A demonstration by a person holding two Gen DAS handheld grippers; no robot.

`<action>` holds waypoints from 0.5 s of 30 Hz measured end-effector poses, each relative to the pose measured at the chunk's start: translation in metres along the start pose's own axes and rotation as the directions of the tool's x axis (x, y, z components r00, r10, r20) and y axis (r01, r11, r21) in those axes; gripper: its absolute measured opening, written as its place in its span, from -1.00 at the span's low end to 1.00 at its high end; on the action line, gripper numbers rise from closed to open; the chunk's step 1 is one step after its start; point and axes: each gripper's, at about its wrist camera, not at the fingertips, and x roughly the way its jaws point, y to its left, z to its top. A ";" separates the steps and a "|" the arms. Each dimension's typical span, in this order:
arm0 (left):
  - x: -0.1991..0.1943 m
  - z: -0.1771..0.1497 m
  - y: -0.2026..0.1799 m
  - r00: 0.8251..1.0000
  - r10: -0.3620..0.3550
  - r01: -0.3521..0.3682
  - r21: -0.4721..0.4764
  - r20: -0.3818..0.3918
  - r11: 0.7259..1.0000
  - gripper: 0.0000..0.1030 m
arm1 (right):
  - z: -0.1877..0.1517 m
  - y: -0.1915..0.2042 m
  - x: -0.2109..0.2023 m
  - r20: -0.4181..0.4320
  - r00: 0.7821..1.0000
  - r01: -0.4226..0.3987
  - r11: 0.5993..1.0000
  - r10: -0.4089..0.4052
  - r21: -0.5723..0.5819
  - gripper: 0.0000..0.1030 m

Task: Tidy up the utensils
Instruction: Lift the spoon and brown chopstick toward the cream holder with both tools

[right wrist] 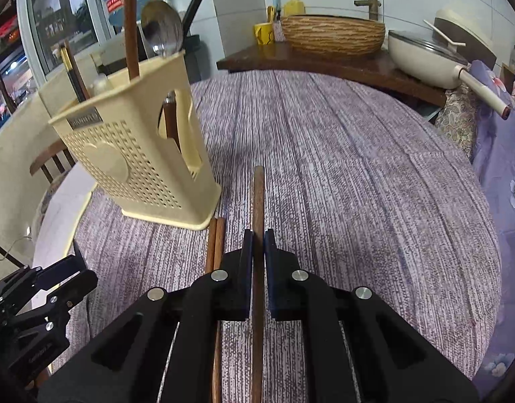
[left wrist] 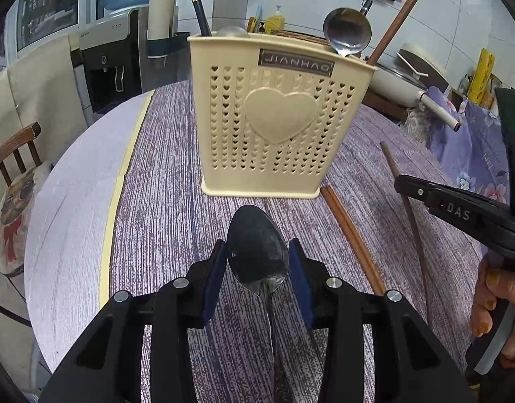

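My left gripper [left wrist: 258, 255] is shut on a metal spoon [left wrist: 257, 241], its blue pads pressing the sides of the bowl while the handle runs back under the gripper. Ahead stands a cream perforated utensil holder [left wrist: 274, 117] [right wrist: 136, 154]. It holds a spoon [left wrist: 346, 32], a dark chopstick [left wrist: 198, 6] and a brown chopstick [left wrist: 398, 16]. My right gripper [right wrist: 258, 238] is shut on a brown chopstick [right wrist: 258, 201] [left wrist: 405, 201], lifted off the purple tablecloth. A pair of brown chopsticks [left wrist: 351, 235] [right wrist: 215, 241] lies beside the holder's base.
A cream lidded pan [right wrist: 425, 57] and a woven basket [right wrist: 333, 33] sit on a wooden shelf beyond the round table [right wrist: 375, 184]. A chair with a cushion [left wrist: 12, 208] stands at the left. A person's hand [left wrist: 492, 302] grips the right tool.
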 end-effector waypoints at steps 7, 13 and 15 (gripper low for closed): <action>-0.006 0.008 -0.002 0.999 -0.026 0.026 -0.001 0.022 1.000 -0.26 | 0.004 -0.003 -0.023 0.058 0.998 -0.001 1.000 0.001 0.000 -0.85; -0.011 0.015 0.005 0.996 -0.081 0.082 -0.033 0.028 0.996 -0.26 | 0.006 -0.007 -0.041 0.096 0.995 -0.014 1.000 0.013 0.010 -0.85; -0.015 0.018 0.005 0.996 -0.084 0.085 -0.032 0.041 0.996 -0.26 | 0.007 -0.007 -0.049 0.110 0.994 -0.020 1.000 0.019 0.008 -0.85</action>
